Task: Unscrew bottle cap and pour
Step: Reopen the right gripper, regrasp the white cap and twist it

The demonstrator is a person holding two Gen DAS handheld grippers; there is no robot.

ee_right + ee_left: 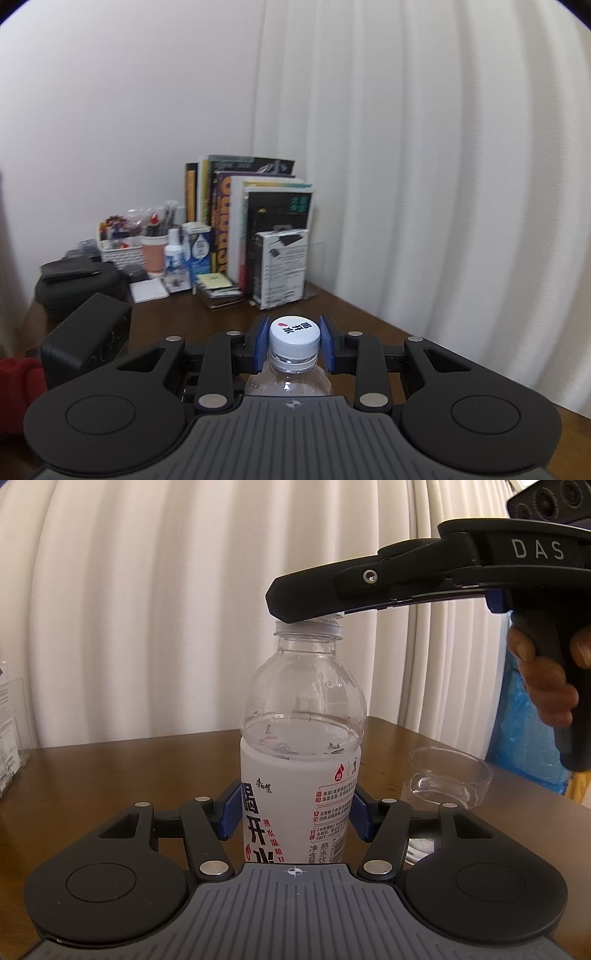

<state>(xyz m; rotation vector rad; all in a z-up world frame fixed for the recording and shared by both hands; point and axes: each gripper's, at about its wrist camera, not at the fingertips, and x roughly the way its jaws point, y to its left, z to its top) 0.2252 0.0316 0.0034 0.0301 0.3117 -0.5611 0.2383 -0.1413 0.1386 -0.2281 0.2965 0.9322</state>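
Your left gripper (295, 812) clamps the white-labelled clear plastic bottle (301, 738), upright on the brown wooden table (110, 775). Your right gripper (294, 341) is closed on its white screw cap (294, 336). A clear shallow glass dish (450, 781) sits near the table's right edge, apart from the bottle.

Brown wood table (110, 768), bottle (299, 738) upright on it, glass dish (450, 779) nr, books (255, 221) w/ clutter at back

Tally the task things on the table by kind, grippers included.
Bottles: 1, bottle
Caps: 1, white cap
Glass dishes: 1, clear dish
Grippers: 2, left gripper, right gripper
Total: 5
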